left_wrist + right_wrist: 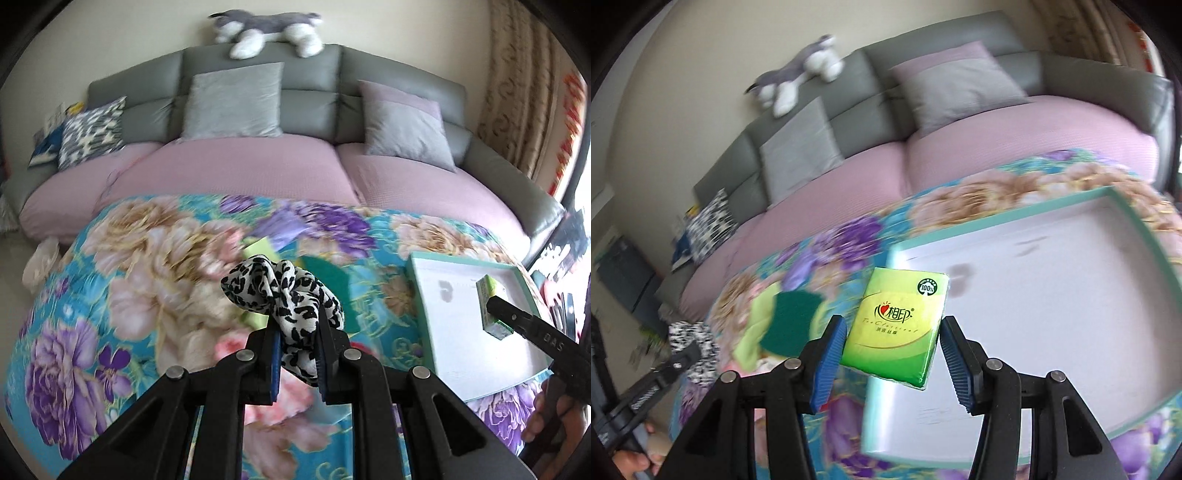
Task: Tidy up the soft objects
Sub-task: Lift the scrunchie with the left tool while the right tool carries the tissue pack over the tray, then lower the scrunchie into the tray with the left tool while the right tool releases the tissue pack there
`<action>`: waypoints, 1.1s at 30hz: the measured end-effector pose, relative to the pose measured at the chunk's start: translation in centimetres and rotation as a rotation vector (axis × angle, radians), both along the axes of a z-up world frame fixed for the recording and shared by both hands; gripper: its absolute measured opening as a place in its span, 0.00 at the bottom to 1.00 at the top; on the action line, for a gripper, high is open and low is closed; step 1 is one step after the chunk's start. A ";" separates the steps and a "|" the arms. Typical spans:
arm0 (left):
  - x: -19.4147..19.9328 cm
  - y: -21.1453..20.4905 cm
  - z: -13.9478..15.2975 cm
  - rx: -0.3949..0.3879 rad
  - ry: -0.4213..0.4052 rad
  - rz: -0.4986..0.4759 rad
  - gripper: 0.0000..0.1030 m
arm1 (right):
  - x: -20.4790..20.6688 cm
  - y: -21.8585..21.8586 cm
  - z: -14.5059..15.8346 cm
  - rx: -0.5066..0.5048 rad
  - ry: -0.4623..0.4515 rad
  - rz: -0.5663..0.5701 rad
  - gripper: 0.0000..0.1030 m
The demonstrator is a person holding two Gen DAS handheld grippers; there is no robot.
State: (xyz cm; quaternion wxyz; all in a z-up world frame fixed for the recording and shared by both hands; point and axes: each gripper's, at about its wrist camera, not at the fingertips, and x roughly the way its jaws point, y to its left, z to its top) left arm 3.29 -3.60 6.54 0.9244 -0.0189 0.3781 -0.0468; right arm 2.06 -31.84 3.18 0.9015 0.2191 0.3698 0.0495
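Note:
My left gripper point(297, 325) is shut on a black-and-white spotted fabric scrunchie point(280, 288), lifted above the floral blanket point(147, 258). In the right wrist view the scrunchie point(698, 339) shows at the far left. My right gripper point(892, 332) is shut on a green tissue pack point(897, 328), held over the near left corner of a white tray with a teal rim point(1052, 295). The left wrist view shows that pack point(487, 288) above the tray point(443, 295). A dark green pad point(790, 321) and a light green cloth point(757, 317) lie on the blanket between the grippers.
Behind the blanket stands a grey sofa with a pink seat cover point(240, 170), two grey cushions point(232, 99) and a patterned pillow point(92, 129). A plush husky point(266, 29) lies on the backrest. A curtain point(524, 81) hangs at the right. A hand point(550, 417) holds the right gripper.

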 end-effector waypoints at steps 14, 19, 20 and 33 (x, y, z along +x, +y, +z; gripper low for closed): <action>3.8 -13.0 1.1 0.073 -0.036 -0.284 0.16 | -1.5 -9.9 -1.0 -0.104 0.047 -0.288 0.54; 5.4 -16.7 0.0 0.072 -0.030 -0.336 0.16 | -1.7 -11.4 -1.1 -0.172 0.057 -0.337 0.54; 5.7 -17.5 -0.4 0.069 -0.029 -0.349 0.16 | -1.8 -11.5 -1.1 -0.186 0.058 -0.345 0.54; 9.5 -21.9 -6.4 0.098 0.082 -0.386 0.16 | -1.0 -12.4 -2.3 -0.207 0.087 -0.370 0.54</action>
